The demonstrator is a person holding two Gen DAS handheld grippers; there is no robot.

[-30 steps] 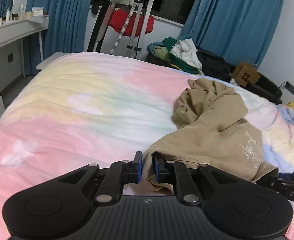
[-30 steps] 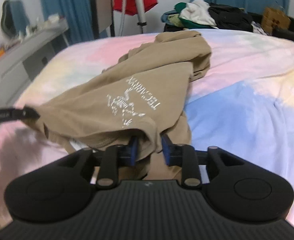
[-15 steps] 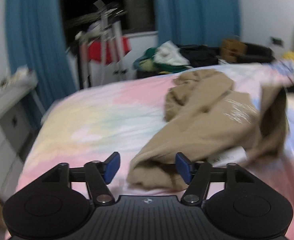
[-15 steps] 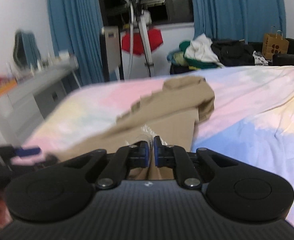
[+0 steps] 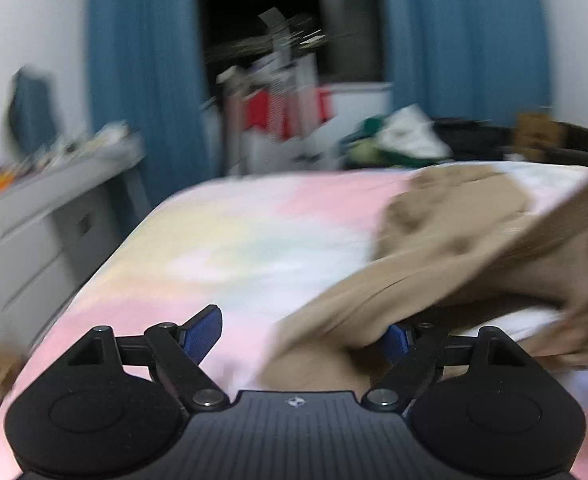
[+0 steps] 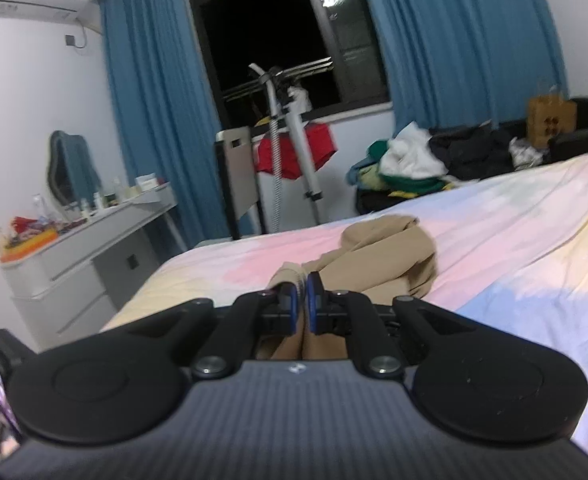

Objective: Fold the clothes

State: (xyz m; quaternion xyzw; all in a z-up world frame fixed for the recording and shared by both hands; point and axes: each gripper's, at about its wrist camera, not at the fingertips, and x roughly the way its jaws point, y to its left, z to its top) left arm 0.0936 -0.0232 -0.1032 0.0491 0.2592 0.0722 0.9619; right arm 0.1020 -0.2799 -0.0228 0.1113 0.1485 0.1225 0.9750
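A tan sweatshirt (image 5: 445, 264) lies crumpled on the pastel bedspread (image 5: 230, 240); the left wrist view is blurred by motion. My left gripper (image 5: 299, 332) is open, its jaws wide apart, with a fold of the sweatshirt draped over the right fingertip (image 5: 395, 342). My right gripper (image 6: 301, 300) is shut on an edge of the tan sweatshirt (image 6: 389, 260) and holds it raised above the bedspread (image 6: 513, 240), the cloth trailing away toward the far side.
A grey dresser (image 6: 78, 256) with small items stands at the left of the bed. A clothes rack (image 6: 290, 152) with a red garment stands by the dark window. A pile of clothes (image 6: 413, 164) and a paper bag (image 6: 549, 120) lie beyond the bed.
My left gripper has opened and let go of the sweatshirt's edge. My right gripper has closed on the sweatshirt and lifted it up and back.
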